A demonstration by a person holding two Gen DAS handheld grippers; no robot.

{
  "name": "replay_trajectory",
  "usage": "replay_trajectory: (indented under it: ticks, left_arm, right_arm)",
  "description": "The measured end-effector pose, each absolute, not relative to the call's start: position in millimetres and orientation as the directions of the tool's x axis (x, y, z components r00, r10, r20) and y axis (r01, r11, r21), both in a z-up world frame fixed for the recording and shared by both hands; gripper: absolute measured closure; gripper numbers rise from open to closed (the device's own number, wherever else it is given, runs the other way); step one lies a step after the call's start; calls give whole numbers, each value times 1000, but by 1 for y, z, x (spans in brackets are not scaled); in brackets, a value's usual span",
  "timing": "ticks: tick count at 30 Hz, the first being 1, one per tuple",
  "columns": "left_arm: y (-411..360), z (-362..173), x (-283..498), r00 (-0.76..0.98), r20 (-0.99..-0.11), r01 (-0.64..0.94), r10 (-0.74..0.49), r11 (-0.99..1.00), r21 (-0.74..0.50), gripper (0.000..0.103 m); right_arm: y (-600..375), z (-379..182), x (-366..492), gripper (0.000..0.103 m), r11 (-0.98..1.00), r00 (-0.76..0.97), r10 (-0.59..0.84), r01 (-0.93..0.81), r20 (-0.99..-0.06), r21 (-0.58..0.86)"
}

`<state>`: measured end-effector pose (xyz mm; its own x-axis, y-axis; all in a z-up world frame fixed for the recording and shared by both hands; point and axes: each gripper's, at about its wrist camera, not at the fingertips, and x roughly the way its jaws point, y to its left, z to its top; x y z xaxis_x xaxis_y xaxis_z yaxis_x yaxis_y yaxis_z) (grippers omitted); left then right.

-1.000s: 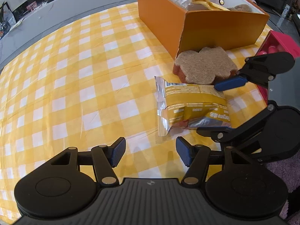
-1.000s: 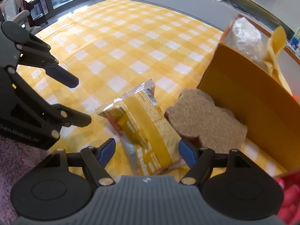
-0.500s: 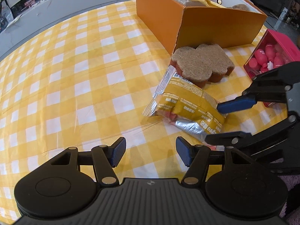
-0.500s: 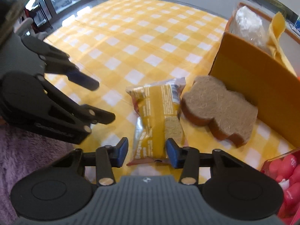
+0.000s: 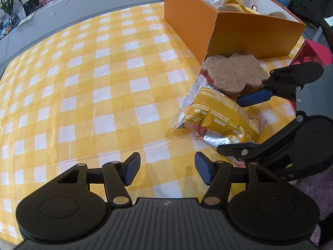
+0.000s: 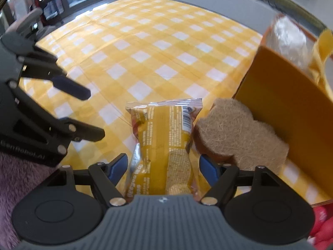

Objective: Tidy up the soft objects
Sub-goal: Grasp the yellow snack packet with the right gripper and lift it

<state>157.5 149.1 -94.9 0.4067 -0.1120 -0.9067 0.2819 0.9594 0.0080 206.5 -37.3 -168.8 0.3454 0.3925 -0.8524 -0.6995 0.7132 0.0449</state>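
The snack pack (image 6: 164, 143) lies between my right gripper's (image 6: 164, 166) fingers, its far end raised off the cloth (image 5: 83, 87), just beside the fibre pad (image 6: 239, 137). Whether the pads actually press it, I cannot tell; the jaws stand fairly wide either side of it. I judge it light, crinkly, slippery foil with a crushable filling: best gripped across the middle, gently. The left gripper (image 5: 166, 169) hangs open over bare cloth, holding nothing. The orange box (image 5: 249, 33) behind the pad holds a foil bag and yellow fabric, and a red tray (image 5: 312, 52) sits to the right. The yellow check cloth is creased. Room: windows, a grey counter.
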Motion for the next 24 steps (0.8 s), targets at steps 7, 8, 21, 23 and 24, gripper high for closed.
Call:
replay_trajectory:
  ticks: [7, 8, 21, 23, 24]
  left_arm:
    - [146, -98, 159, 388, -916, 294, -98, 956, 22, 34]
    - [146, -99, 159, 386, -917, 296, -97, 955, 24, 34]
    - [138, -81, 148, 444, -880, 386, -171, 923, 15, 31]
    - [135, -74, 145, 462, -861, 415, -212, 910, -1, 29]
    - [133, -70, 143, 472, -851, 432, -231, 902, -5, 28]
  right_arm:
    - [-36, -178, 207, 39, 748, 353, 396, -659, -848, 75]
    - [-36, -179, 207, 39, 754, 354, 396, -652, -847, 79]
    - [-47, -162, 187, 61, 759, 402, 405, -649, -821, 56]
    - [-56, -154, 185, 61, 767, 402, 413, -637, -817, 75]
    - [-61, -150, 185, 61, 775, 400, 415, -626, -817, 87]
